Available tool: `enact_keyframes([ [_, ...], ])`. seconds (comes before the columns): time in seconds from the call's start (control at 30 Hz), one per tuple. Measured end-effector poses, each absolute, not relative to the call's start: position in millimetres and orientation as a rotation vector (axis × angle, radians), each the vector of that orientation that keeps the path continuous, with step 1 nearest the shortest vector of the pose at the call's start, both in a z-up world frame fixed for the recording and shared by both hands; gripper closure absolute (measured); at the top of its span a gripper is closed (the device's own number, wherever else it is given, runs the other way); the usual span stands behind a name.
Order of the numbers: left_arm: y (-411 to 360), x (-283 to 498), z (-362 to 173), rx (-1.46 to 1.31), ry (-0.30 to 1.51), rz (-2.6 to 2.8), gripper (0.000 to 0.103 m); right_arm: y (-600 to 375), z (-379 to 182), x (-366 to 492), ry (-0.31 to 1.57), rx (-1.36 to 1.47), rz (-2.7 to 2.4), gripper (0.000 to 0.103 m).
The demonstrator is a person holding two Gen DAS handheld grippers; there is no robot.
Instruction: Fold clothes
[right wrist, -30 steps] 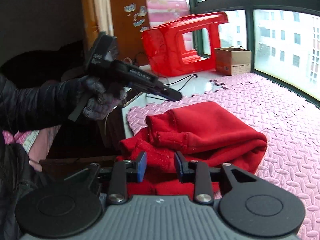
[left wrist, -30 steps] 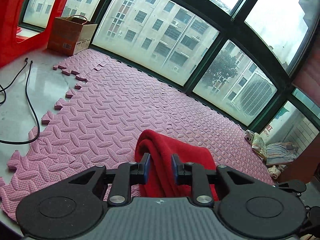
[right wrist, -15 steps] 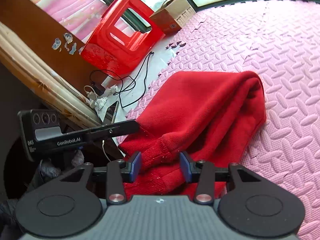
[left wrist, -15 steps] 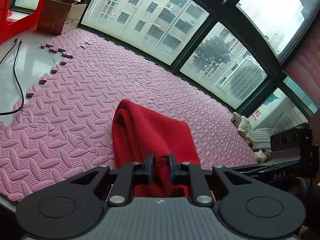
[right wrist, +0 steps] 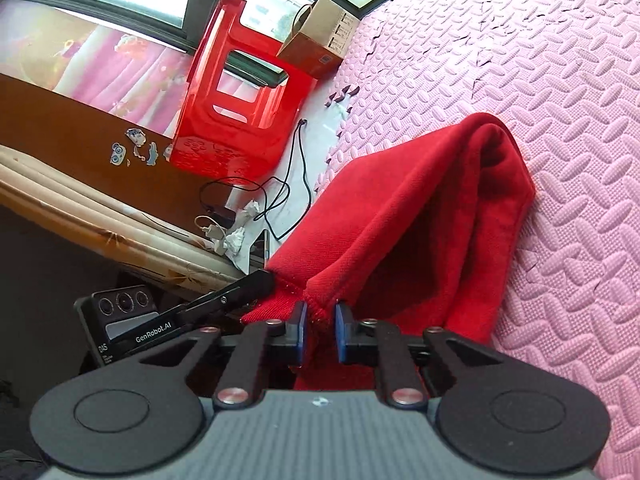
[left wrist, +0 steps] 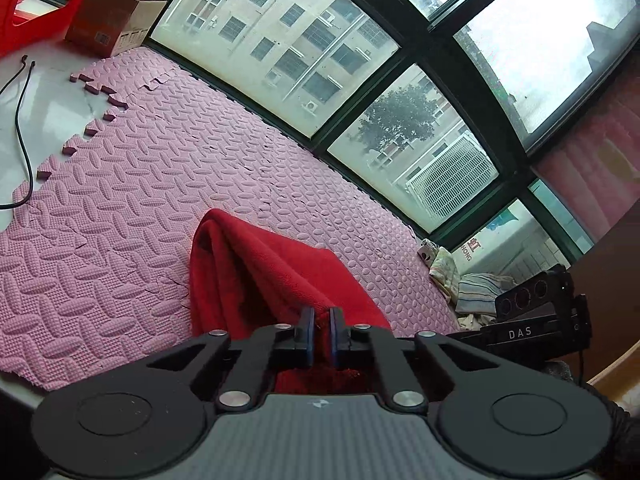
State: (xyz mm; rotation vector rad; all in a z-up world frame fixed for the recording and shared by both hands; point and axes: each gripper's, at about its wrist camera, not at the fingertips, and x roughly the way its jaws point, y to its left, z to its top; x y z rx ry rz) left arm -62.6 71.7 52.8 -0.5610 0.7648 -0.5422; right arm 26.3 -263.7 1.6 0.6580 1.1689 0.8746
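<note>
Red garment: soft, limp, light | left gripper, right gripper both pinch hem | hold edges, corners.

The near part of the red garment disappears behind the left gripper, so how much cloth sits between its fingers cannot be told. In the right wrist view the garment's lower edge is likewise hidden by the right gripper. The red stool is cut off by the frame's left edge
</note>
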Motion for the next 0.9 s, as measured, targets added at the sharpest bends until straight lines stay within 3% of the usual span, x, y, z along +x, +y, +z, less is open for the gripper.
enact_keyframes([
  [0.33,63,-92,16,-0.472,0.883,-0.527,0.095,-262,-40,0,1.272,0.569,0.829,0.09],
  [0.6,46,-93,69,-0.357,0.711,-0.581,0.093,-247,-28,-14,1.187,0.393,0.853,0.089],
  [0.73,16,-71,48,-0.346,0.783,-0.603,0.093,-247,-25,-19,1.164,0.359,0.855,0.089],
  [0.9,10,-54,15,-0.401,0.871,-0.581,0.093,-261,-9,-22,1.093,0.328,0.844,0.079],
])
